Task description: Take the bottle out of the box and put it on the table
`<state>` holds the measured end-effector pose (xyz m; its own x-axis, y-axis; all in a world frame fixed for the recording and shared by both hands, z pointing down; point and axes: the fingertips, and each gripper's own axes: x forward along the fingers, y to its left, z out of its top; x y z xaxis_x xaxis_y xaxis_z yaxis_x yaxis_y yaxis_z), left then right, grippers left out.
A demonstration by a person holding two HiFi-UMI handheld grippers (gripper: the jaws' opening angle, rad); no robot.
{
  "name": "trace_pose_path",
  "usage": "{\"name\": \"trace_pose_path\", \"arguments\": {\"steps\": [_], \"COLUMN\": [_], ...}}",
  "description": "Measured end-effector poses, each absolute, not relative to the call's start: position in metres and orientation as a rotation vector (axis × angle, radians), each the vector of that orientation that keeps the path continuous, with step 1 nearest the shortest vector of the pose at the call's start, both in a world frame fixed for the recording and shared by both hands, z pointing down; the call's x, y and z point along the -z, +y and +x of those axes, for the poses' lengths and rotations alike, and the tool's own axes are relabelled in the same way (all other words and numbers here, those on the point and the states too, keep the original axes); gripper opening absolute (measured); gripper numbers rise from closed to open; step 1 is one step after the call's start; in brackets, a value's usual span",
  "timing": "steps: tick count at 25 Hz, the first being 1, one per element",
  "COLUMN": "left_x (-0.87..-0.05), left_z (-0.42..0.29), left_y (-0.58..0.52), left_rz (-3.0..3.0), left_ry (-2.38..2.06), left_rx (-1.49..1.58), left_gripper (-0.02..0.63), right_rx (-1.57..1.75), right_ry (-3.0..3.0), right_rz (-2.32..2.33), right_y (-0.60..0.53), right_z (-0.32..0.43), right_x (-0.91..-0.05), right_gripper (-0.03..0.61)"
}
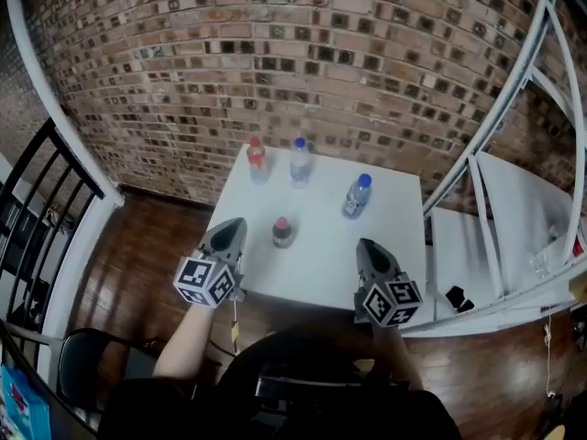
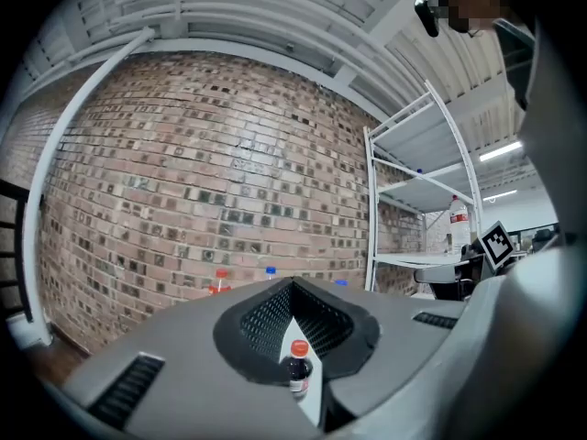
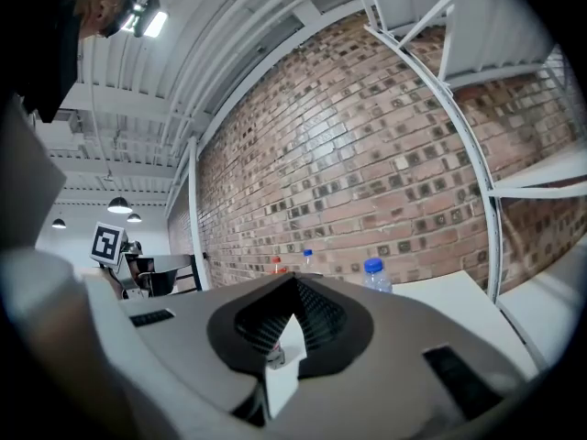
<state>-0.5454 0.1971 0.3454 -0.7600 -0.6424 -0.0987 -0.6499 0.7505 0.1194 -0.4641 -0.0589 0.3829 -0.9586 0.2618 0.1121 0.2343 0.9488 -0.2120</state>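
I see only the caps of 3 far bottles over the left gripper at 12 o'clock. The right gripper hides most of the dark bottle at 6 o'clock.

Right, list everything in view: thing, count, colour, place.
table: one, white, against the brick wall
red-capped clear bottle: one, table's back left
blue-capped clear bottles: two, one at the back, one at the right
dark bottle: one, red cap, table's near middle
shelf rack: one, white, right of the table
chair: one, black, lower left
left hand-held gripper: grey, shut, empty
right hand-held gripper: grey, shut, empty
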Motion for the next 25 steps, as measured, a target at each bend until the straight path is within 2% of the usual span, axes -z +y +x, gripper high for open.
{"name": "trace_pose_path", "arguments": {"steps": [25], "left_x": [-0.359], "left_z": [-0.536], "left_y": [0.216], "left_rz": [-1.005], "left_ry": [2.956], "left_rx": [-0.185], "left_gripper": [0.005], "right_rx": [-0.335], "right_ry": [-2.927], "right_rz": [-0.325], "right_y": [-0.065], "right_z": [-0.452], "right_x": [-0.396], "right_gripper": [0.002]}}
